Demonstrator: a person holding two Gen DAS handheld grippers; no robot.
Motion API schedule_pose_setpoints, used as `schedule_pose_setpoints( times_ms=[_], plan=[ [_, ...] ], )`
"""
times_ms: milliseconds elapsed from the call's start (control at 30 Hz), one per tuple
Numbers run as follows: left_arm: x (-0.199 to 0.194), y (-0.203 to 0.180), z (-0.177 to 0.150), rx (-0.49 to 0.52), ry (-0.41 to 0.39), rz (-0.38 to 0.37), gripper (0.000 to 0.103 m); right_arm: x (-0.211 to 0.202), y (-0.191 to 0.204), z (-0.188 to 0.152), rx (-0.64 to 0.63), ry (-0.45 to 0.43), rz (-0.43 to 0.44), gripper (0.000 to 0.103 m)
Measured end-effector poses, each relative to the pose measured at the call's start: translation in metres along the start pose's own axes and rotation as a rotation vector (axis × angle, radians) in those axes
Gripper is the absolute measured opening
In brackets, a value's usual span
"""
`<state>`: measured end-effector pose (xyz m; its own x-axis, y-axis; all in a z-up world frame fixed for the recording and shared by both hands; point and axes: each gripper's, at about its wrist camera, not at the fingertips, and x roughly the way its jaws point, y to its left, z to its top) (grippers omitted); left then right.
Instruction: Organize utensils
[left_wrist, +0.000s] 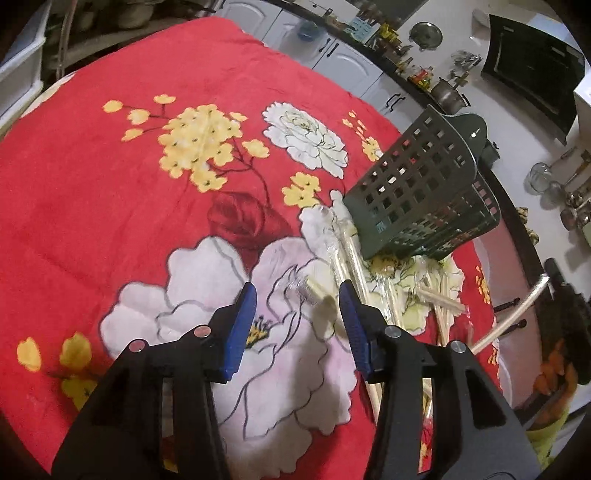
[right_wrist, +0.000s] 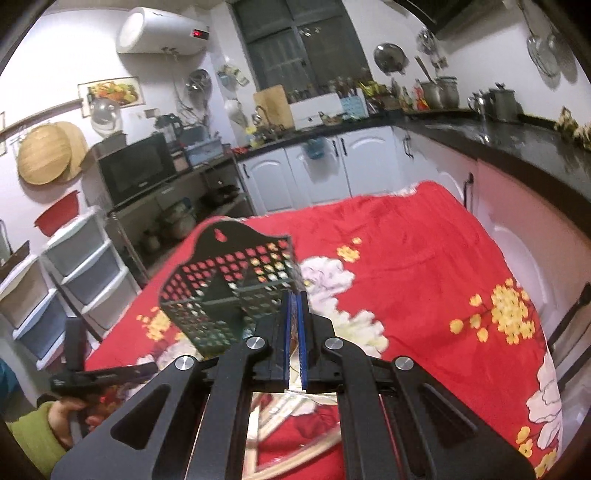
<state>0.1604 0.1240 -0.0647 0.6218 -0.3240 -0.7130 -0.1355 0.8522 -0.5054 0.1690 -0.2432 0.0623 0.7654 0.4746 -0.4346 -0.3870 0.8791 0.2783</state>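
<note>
A dark green perforated utensil holder (left_wrist: 424, 184) (right_wrist: 221, 280) stands on the red flowered cloth (left_wrist: 110, 203). Several pale chopsticks in clear wrappers (left_wrist: 351, 254) lie beside its base. My left gripper (left_wrist: 297, 291) hangs open just above the cloth. A blurred, wrapped chopstick end (left_wrist: 314, 299) lies in the gap, and the pads do not touch it. My right gripper (right_wrist: 295, 295) is raised, with its blue pads together beside the holder's right edge. In the left wrist view it (left_wrist: 550, 275) shows at the right edge, shut on a long pale chopstick (left_wrist: 509, 317).
A black kitchen counter (right_wrist: 517, 140) with pots and white cabinets (right_wrist: 332, 166) runs behind and to the right of the table. Plastic drawers (right_wrist: 81, 266) stand at the left. A hand in a green sleeve (right_wrist: 37, 432) holds the left gripper at the lower left.
</note>
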Motion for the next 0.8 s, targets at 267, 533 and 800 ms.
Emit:
schedule_pose_setpoints(
  times_ms=[267, 533, 800],
  plan=[
    [0.010, -0.015, 0.002, 0.036, 0.030, 0.008, 0.017, -0.014, 0.031, 0.023, -0.044, -0.063, 0.061, 0.004],
    [-0.003, -0.032, 0.004, 0.089, 0.006, -0.030, 0.007, -0.024, 0.059, 0.041, -0.083, -0.112, 0.119, 0.004],
    [-0.037, -0.075, 0.015, 0.193, -0.054, -0.127, 0.004, -0.038, 0.074, 0.058, -0.120, -0.161, 0.147, 0.004]
  ],
)
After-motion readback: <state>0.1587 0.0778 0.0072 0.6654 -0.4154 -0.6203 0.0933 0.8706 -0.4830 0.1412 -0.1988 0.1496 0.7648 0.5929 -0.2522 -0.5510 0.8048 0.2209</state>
